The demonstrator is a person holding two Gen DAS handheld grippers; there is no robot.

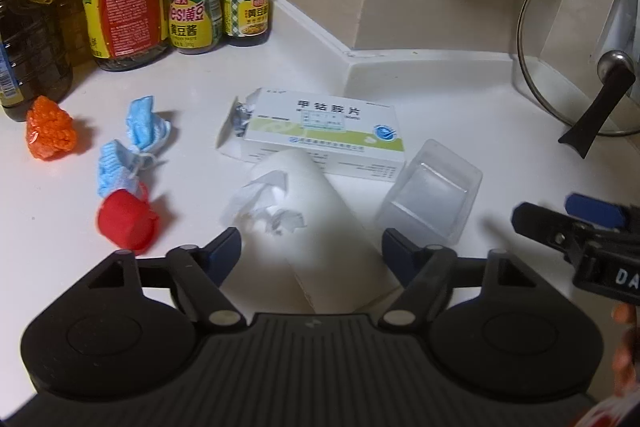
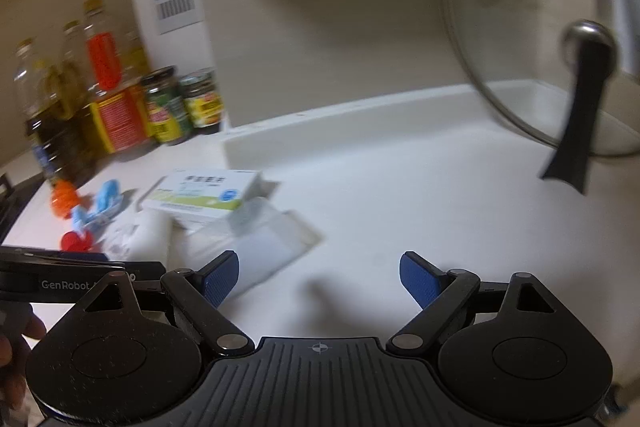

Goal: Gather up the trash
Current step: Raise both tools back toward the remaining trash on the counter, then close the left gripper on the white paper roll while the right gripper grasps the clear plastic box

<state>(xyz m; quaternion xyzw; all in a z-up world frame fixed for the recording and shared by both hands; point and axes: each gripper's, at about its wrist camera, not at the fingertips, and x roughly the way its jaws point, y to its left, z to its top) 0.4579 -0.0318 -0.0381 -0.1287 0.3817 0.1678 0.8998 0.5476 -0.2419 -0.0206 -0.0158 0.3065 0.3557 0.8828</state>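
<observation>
My left gripper [image 1: 312, 251] hangs with its jaws apart over the white counter [image 1: 460, 107], the white paper roll [image 1: 320, 211] lying between the fingers but not pressed by either pad. My right gripper [image 2: 320, 279] is spread wide and holds nothing (bare counter lies between its blue pads), with the clear plastic tray [image 2: 264, 231] just beside its left finger. The medicine box [image 1: 320, 131] lies mid-counter behind the roll. Toward the counter's left edge sit the crumpled blue masks [image 1: 136, 135], a red wrapper [image 1: 124, 223] and an orange wrapper [image 1: 50, 127]. A glass lid [image 1: 576, 43] leans at the right wall.
</observation>
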